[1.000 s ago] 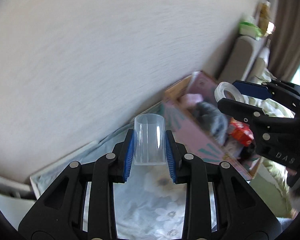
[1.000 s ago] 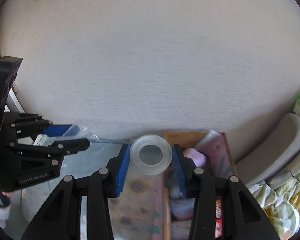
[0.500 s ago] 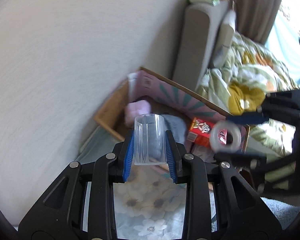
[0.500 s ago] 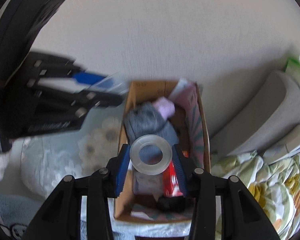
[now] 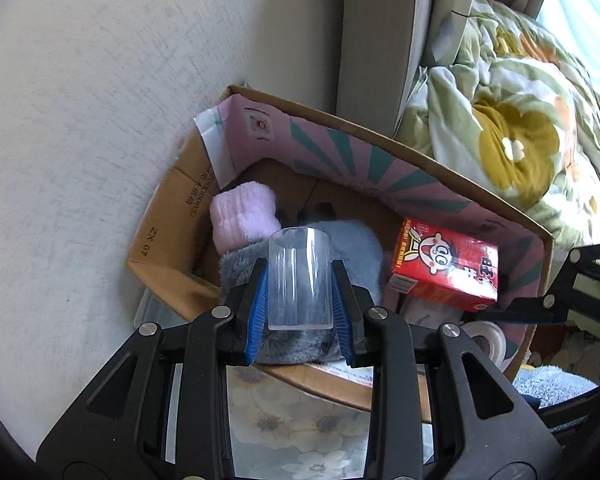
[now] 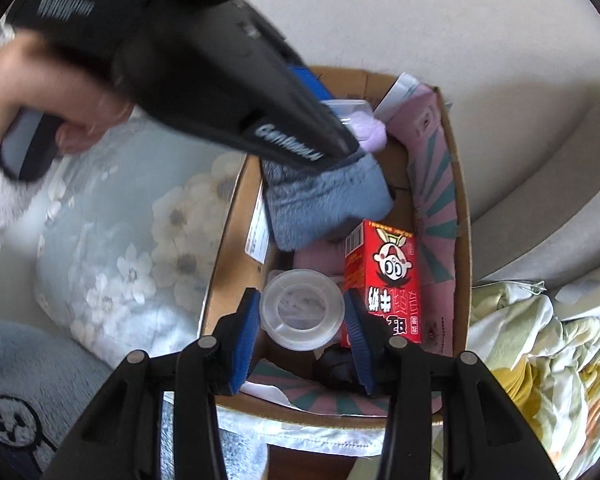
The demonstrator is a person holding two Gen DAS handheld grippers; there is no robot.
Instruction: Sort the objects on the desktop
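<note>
Left gripper (image 5: 300, 304): still clamps the clear cup (image 5: 299, 280), now above the cardboard box (image 5: 168, 216) (earlier, beside it).
Right gripper (image 6: 302, 340): still grips the tape roll (image 6: 302, 312), lower centre, now over the box's red carton (image 6: 384, 280).

A pale, rough-plastered wall (image 5: 100, 100) fills the room's far side. Against that wall stands a grey padded headboard (image 5: 376, 40), and beside the headboard lies a rumpled quilt (image 5: 520, 128) with green and mustard flowers. Past the quilt, away from the wall, daylight comes through a light curtain (image 5: 580, 12).
</note>
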